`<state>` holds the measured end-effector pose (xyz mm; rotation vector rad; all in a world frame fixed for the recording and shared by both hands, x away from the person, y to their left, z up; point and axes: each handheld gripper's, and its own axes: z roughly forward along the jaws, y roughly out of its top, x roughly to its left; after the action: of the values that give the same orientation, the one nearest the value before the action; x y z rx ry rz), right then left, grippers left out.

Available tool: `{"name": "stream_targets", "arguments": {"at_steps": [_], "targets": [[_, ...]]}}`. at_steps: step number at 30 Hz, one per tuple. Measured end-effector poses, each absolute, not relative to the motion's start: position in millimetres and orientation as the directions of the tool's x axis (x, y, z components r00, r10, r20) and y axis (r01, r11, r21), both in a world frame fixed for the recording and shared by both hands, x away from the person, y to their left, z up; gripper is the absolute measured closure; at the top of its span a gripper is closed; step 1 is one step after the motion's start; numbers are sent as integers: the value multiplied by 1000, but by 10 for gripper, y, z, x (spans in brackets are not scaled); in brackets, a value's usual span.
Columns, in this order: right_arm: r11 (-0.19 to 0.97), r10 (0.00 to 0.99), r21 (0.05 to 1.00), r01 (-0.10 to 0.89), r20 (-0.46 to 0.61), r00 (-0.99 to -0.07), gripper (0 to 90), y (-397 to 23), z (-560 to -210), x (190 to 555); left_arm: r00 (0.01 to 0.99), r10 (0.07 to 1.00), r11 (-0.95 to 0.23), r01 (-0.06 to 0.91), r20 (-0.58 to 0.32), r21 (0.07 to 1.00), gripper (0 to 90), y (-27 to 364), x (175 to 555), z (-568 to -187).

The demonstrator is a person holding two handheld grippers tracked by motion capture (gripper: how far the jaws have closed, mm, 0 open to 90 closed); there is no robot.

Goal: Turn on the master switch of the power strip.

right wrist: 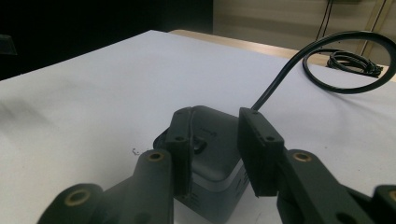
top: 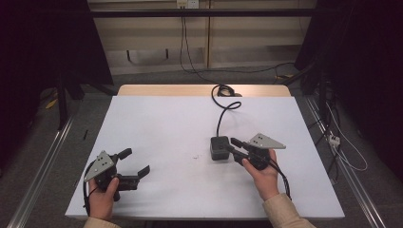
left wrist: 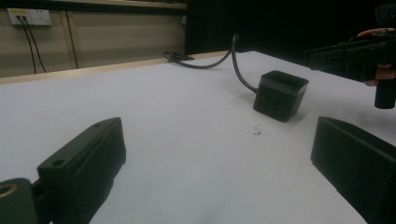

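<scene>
High view: a small dark grey cube-shaped box (top: 219,148) with a rounded top rests right of centre on the white table top (top: 161,128), and a thick black cable (top: 222,111) leaves its far side and curls toward the table's far edge. The right gripper (top: 236,145) lies just beside the box on its right, jaws pointing left at it. In the right gripper view the box (right wrist: 215,135) sits between and below the two jaws, which are parted with a narrow gap; whether they touch its sides cannot be told, so no grasp is confirmed. The left gripper (top: 135,164) rests well apart near the left front corner, jaws spread wide and empty. The right hand (top: 263,173) is clearly nearer, and the box lies straight ahead of its jaws.
</scene>
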<state>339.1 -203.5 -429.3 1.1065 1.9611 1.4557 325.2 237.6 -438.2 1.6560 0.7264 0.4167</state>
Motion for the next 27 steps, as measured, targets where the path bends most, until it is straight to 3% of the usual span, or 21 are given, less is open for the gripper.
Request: {"name": "stream_targets", "arguments": {"at_steps": [6, 27], "targets": [[134, 799, 933, 333, 97, -593, 763, -1982, -4301, 3414, 739, 663, -84, 231, -119, 969, 29, 2376, 3251, -4381], [142, 786, 930, 340, 103, -610, 900, -1941, -4340, 3453, 739, 663, -81, 228, -118, 970, 28, 2384, 3254, -4381]]}}
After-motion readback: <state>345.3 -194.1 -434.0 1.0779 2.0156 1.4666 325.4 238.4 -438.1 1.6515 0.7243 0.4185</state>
